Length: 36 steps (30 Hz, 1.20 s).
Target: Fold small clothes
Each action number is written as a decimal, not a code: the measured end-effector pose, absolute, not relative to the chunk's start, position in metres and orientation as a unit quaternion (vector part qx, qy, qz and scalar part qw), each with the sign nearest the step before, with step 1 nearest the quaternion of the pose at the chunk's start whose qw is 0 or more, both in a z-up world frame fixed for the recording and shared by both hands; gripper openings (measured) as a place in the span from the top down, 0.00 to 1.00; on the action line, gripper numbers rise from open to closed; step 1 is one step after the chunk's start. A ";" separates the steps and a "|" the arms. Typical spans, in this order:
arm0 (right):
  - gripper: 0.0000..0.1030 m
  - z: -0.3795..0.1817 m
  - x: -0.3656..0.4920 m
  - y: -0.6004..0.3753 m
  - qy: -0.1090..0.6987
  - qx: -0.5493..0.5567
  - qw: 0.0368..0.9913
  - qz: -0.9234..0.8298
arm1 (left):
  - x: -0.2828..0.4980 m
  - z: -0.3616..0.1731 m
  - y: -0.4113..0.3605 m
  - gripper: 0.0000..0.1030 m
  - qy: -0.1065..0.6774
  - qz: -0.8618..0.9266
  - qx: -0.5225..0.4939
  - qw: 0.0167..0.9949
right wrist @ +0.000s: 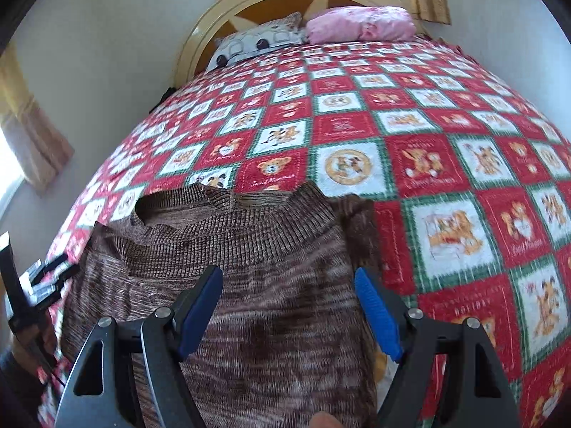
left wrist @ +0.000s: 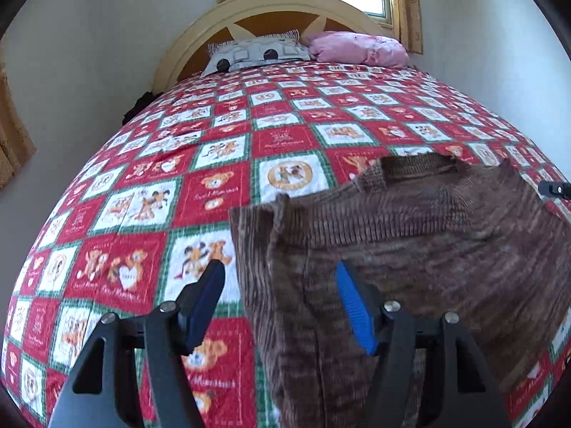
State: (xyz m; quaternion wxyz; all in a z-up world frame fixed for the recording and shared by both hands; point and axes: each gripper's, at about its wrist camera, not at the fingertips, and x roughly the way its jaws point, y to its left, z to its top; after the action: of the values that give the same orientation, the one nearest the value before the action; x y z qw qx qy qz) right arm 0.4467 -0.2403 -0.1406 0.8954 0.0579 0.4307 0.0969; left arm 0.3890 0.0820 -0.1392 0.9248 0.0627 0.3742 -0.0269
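both gripper sets, left gripper (left wrist: 280, 273) and right gripper (right wrist: 289, 278), gape over brown sweater (right wrist: 249, 256).

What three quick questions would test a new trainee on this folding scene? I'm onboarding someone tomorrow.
1. True or false: the left claw is shut on the brown knit sweater.
2. Multiple choice: the sweater lies on a) a bare wooden floor, b) a red, white and green teddy-bear quilt, c) a glass table.
3. Fill in: beside the pink pillow at the headboard lies a grey and ____ patterned pillow.

Key: 1. False; both the left claw and the right claw are open. 2. b. 3. white.
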 end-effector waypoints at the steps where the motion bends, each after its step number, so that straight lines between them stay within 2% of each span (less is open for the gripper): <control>1: 0.36 -0.142 0.453 -0.239 0.433 0.042 0.896 0.091 | 0.393 -0.140 0.078 0.35 0.373 -0.028 0.077 0.924; 3: 0.43 -0.145 0.464 -0.238 0.436 0.019 0.896 0.079 | 0.403 -0.144 0.069 0.35 0.376 -0.031 0.114 0.919; 6: 0.43 -0.158 0.486 -0.233 0.458 -0.010 0.885 0.080 | 0.415 -0.155 0.061 0.34 0.393 -0.019 0.144 0.908; 7: 0.50 -0.161 0.491 -0.231 0.461 -0.021 0.884 0.078 | 0.419 -0.159 0.063 0.34 0.398 -0.012 0.145 0.906; 8: 0.63 -0.164 0.495 -0.228 0.465 -0.033 0.881 0.077 | 0.423 -0.164 0.066 0.32 0.403 -0.009 0.139 0.904; 9: 0.87 -0.165 0.498 -0.227 0.466 -0.037 0.881 0.078 | 0.423 -0.166 0.069 0.28 0.404 -0.008 0.128 0.906; 11: 0.89 -0.162 0.502 -0.226 0.459 -0.033 0.885 0.075 | 0.421 -0.168 0.077 0.19 0.399 0.003 0.102 0.911; 14: 0.90 -0.154 0.511 -0.241 0.442 0.001 0.896 0.052 | 0.420 -0.170 0.085 0.16 0.400 0.005 0.073 0.914; 17: 0.90 -0.167 0.519 -0.260 0.465 0.061 0.883 0.029 | 0.419 -0.171 0.086 0.11 0.399 0.020 0.065 0.914; 20: 0.88 -0.168 0.512 -0.260 0.455 0.062 0.888 0.025 | 0.416 -0.172 0.087 0.08 0.397 0.035 0.063 0.915; 22: 0.67 -0.163 0.505 -0.260 0.457 0.062 0.887 0.030 | 0.415 -0.171 0.089 0.08 0.393 0.035 0.060 0.917; 24: 0.55 -0.157 0.492 -0.263 0.453 0.073 0.888 0.038 | 0.410 -0.166 0.095 0.09 0.388 0.036 0.048 0.920; 30: 0.55 -0.143 0.423 -0.276 0.447 0.061 0.890 0.065 | 0.362 -0.147 0.111 0.09 0.365 0.041 0.018 0.930; 36: 0.55 -0.151 0.358 -0.282 0.457 0.078 0.881 0.092 | 0.308 -0.145 0.115 0.10 0.380 0.014 -0.020 0.925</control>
State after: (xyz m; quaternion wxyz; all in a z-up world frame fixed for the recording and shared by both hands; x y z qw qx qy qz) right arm 0.3581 -0.2823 -0.1514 0.8810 0.0779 0.4574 0.0922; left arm 0.3079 0.1151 -0.1449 0.9246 -0.0197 0.3802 0.0140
